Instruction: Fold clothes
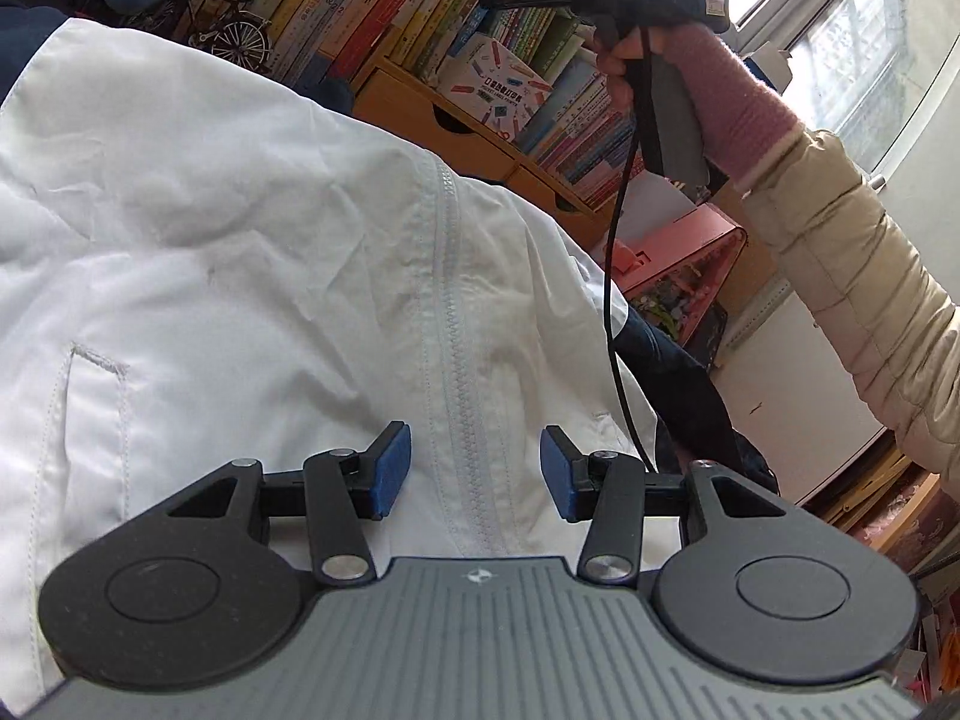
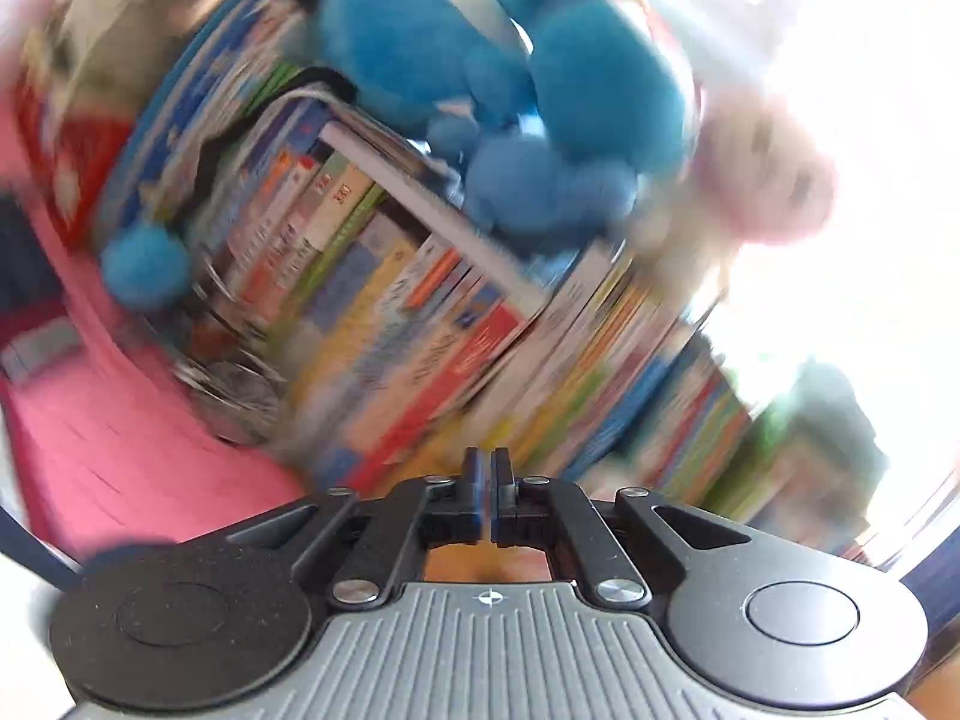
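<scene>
My left tool (image 1: 475,471) hovered with its blue pads spread apart over the white jacket (image 1: 240,252), one pad on either side of its zipper (image 1: 447,300), gripping nothing. My right tool (image 2: 486,495) was lifted clear, pads nearly pressed together and empty, facing a blurred row of books (image 2: 384,324) and a blue plush toy (image 2: 504,90).
</scene>
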{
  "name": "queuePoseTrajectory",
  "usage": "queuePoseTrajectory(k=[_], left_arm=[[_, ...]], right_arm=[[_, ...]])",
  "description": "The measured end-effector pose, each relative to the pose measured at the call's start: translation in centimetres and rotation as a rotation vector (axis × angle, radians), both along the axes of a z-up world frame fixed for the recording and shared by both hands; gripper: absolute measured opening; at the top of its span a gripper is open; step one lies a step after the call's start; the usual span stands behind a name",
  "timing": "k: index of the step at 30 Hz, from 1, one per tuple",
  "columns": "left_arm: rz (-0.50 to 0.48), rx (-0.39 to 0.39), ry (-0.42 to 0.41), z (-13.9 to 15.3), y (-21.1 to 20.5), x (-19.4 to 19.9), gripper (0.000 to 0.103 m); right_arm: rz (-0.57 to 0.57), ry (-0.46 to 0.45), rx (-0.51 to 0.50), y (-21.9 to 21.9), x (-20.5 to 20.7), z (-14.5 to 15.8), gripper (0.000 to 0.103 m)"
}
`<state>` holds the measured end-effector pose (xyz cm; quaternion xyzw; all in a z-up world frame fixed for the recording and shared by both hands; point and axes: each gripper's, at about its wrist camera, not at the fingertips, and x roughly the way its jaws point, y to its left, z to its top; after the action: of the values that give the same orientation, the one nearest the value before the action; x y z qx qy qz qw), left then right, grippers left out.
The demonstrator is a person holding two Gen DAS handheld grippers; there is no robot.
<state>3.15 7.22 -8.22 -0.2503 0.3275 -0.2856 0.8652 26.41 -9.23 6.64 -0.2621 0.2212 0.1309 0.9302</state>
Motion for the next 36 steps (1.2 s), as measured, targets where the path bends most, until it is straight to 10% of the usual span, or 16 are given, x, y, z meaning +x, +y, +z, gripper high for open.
queuePoseTrajectory(k=[5,17,19,21,23,28,34,36], left_arm=[[-0.001,-0.008,0.000,0.0,0.0,0.3,0.047],[-0.005,-0.005,-0.002,0.2,0.0,0.5,0.048],[-0.005,-0.005,-0.004,0.2,0.0,0.5,0.049],[-0.007,-0.004,-0.006,0.2,-0.1,0.4,0.051],[-0.012,-0.003,-0.008,0.3,-0.2,0.4,0.052],[-0.015,-0.003,-0.010,0.3,-0.2,0.4,0.053],[-0.018,-0.002,-0.013,0.2,-0.4,0.4,0.055],[-0.020,-0.003,-0.014,0.2,-0.4,0.4,0.055]], right_arm=[[-0.028,0.325,0.252,-6.6,1.6,-3.6,0.047],[0.046,0.550,0.317,-9.8,-1.6,-12.5,0.076],[0.045,0.531,0.313,-9.2,-1.9,-12.8,0.071],[0.022,0.516,0.325,-8.5,-2.3,-12.7,0.019],[-0.018,0.504,0.319,-7.6,-2.9,-12.3,0.010],[0.024,0.143,0.055,-3.6,-6.8,-8.8,0.006],[0.100,-0.678,-0.340,-0.1,-11.0,-5.1,0.005],[0.071,-0.789,-0.361,0.3,-8.9,-3.8,0.005]])
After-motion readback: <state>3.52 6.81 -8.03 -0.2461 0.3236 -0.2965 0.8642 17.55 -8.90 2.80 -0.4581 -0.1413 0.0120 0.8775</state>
